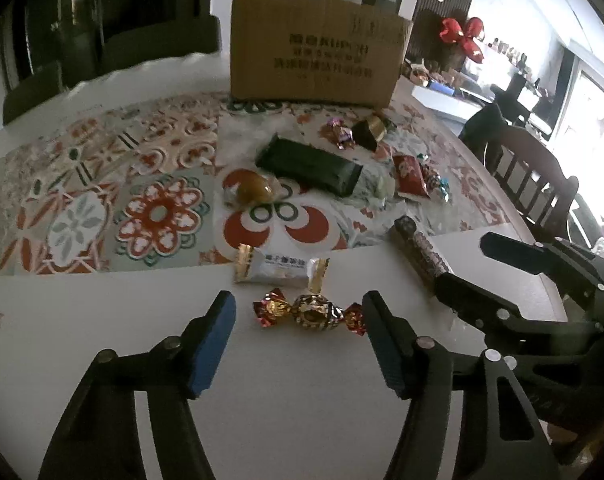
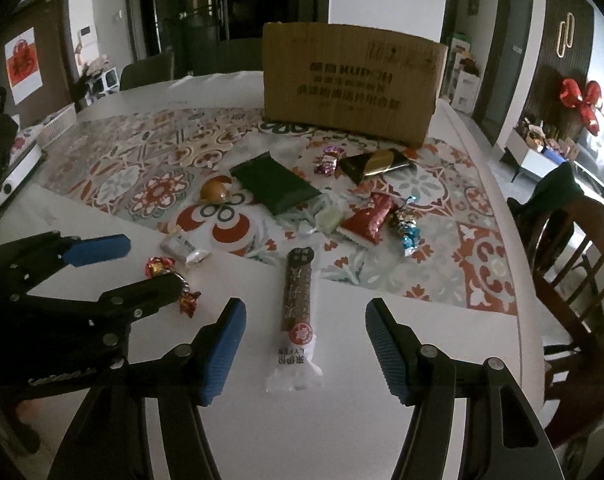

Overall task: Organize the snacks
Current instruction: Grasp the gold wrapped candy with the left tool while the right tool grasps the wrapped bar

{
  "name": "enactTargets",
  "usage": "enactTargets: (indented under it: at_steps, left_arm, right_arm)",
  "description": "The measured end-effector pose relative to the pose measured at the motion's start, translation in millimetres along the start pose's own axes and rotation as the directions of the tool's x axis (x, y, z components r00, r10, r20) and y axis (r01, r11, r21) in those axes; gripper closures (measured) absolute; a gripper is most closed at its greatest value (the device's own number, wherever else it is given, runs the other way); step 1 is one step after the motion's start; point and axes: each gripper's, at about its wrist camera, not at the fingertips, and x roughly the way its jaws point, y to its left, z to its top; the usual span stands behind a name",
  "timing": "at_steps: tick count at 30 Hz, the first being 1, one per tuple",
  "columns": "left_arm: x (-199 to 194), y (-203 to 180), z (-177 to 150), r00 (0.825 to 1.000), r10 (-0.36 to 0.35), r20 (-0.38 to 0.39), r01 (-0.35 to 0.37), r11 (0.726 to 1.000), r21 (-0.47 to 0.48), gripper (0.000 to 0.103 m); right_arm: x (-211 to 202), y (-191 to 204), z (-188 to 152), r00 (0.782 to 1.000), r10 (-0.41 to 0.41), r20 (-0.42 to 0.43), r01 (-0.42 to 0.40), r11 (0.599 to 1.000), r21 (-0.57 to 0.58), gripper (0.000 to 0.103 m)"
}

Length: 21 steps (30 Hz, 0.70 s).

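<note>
My left gripper (image 1: 298, 316) hangs low over the white table (image 1: 102, 312), jaws about half open w/ a red-and-gold twist-wrapped candy (image 1: 312, 312) between the blue pads (image 1: 214, 344) – the right pad looks to be just at the wrapper's end, the left pad clear of it, so no grip. Just beyond that candy lies a small white sachet w/ gold ends (image 1: 280, 268)

My right gripper (image 2: 306, 336) is also roughly half open, straddling a long stick snack, brown wrapper w/ a clear white end (image 2: 298, 312) – it lies lengthwise between the fingers, pads apart from it on both sides, nothing held

Rest of the snacks sit further back on the patterned mat (image 2: 150, 168): dark green packet (image 2: 274, 188), an orange-brown round piece in clear wrap (image 2: 215, 192), red pouch (image 2: 368, 218), black-and-gold packet (image 2: 376, 164), a few foil candies (image 2: 406, 228). Cardboard box (image 2: 350, 84) stands upright at the mat's far edge, well apart from both grippers. Wooden chair (image 2: 574, 264) at the table's right side
</note>
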Motion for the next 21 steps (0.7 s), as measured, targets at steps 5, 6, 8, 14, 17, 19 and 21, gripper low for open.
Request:
enactTargets:
  at_steps: [5, 6, 8, 14, 17, 19, 21]
  left_arm:
    - [6, 4, 0, 0.999, -0.026, -0.030, 0.025, 0.999, -0.033, 0.049]
    - [7, 5, 0, 0.999, -0.029, -0.033, 0.028, 0.999, -0.035, 0.051]
    - [9, 6, 1, 0.998, -0.037, -0.042, 0.035, 0.998, -0.046, 0.052]
    - [11, 9, 1, 0.997, -0.063, -0.054, 0.059, 0.995, -0.076, 0.060]
    - [9, 9, 0, 0.996, -0.076, -0.054, 0.071, 0.993, -0.090, 0.061]
    - [8, 9, 0, 0.996, -0.077, -0.052, 0.072, 0.993, -0.094, 0.063]
    - [7, 9, 0, 0.996, -0.077, -0.045, 0.073, 0.993, -0.092, 0.067]
  right_arm:
    - [9, 2, 1, 1.000, 0.015, -0.013, -0.015, 1.000, 0.003, 0.046]
    - [11, 2, 1, 1.000, 0.015, -0.014, -0.015, 1.000, 0.004, 0.046]
    - [15, 1, 1, 1.000, 0.019, -0.021, -0.019, 1.000, 0.007, 0.048]
    - [29, 2, -1, 0.998, 0.034, -0.054, -0.033, 0.999, 0.020, 0.053]
    - [32, 5, -1, 0.998, 0.036, -0.058, -0.035, 0.999, 0.011, 0.059]
    - [33, 6, -1, 0.997, 0.035, -0.064, -0.035, 0.999, 0.007, 0.065]
    - [33, 7, -1, 0.998, 0.026, -0.062, -0.026, 1.000, 0.005, 0.076]
